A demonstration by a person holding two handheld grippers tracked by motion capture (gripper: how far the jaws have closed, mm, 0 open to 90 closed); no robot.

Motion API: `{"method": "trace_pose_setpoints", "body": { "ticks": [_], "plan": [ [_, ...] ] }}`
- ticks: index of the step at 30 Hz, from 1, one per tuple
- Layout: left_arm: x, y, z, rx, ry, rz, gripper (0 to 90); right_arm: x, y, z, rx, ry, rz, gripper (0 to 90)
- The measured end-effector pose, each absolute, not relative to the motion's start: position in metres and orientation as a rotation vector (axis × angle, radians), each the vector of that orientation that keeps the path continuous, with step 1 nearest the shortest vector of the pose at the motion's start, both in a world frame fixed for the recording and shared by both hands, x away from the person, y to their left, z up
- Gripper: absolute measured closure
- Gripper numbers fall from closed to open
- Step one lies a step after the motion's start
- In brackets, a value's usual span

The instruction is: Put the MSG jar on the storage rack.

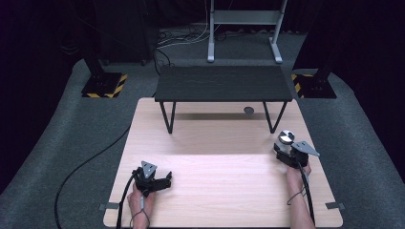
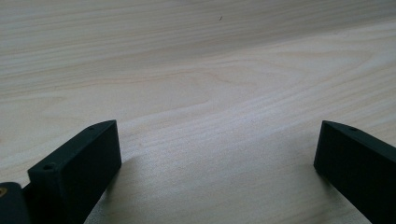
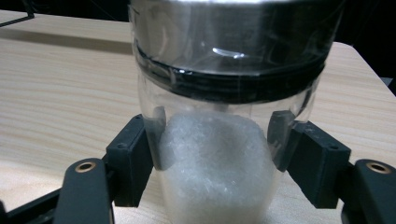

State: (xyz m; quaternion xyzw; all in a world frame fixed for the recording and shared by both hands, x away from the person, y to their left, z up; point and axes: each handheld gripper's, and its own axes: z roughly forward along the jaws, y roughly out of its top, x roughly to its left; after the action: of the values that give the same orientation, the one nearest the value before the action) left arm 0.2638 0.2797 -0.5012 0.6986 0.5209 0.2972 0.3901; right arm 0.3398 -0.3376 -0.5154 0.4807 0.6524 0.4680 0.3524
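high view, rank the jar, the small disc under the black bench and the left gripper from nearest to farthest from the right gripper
1. jar: held between the jaws of the right gripper, at the table's right edge.
2. small disc: farther back, under the black bench.
3. left gripper: across the table, near its front left.

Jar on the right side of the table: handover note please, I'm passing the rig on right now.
Right gripper: shut on the jar, jaws pressing its clear wall on both sides, low down. The jar has a metal lid and white grains inside; it is upright near the right edge of the wooden table.
Left gripper: open, nothing between the jaws, low over bare wood at the near left.
Small black bench stands at the far end of the table, its top bare.
Done: jar gripped.
Left: lift it and move it; the destination is not evident, possibly the bench.
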Motion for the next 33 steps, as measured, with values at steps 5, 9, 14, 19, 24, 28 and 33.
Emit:
{"method": "trace_pose_setpoints", "body": {
  "ticks": [5,9,14,19,24,28,33],
  "plan": [
    [0.264,0.280,-0.501,1.775,1.325,0.754,0.5,0.340,-0.339,-0.513,1.238,1.703,1.206,30.2],
    [0.264,0.280,-0.501,1.775,1.324,0.755,0.5,0.339,-0.337,-0.512,1.234,1.713,1.204,30.2],
    [0.264,0.280,-0.501,1.775,1.324,0.756,0.5,0.338,-0.336,-0.509,1.227,1.727,1.199,30.2],
    [0.264,0.279,-0.501,1.776,1.323,0.757,0.5,0.335,-0.336,-0.504,1.214,1.738,1.197,30.2],
    [0.263,0.279,-0.501,1.776,1.323,0.757,0.5,0.332,-0.336,-0.493,1.208,1.750,1.191,30.1],
    [0.263,0.279,-0.501,1.777,1.322,0.759,0.5,0.329,-0.335,-0.482,1.186,1.752,1.199,30.1],
    [0.263,0.279,-0.501,1.777,1.321,0.759,0.5,0.328,-0.333,-0.464,1.161,1.762,1.208,30.1]
  ]
}}
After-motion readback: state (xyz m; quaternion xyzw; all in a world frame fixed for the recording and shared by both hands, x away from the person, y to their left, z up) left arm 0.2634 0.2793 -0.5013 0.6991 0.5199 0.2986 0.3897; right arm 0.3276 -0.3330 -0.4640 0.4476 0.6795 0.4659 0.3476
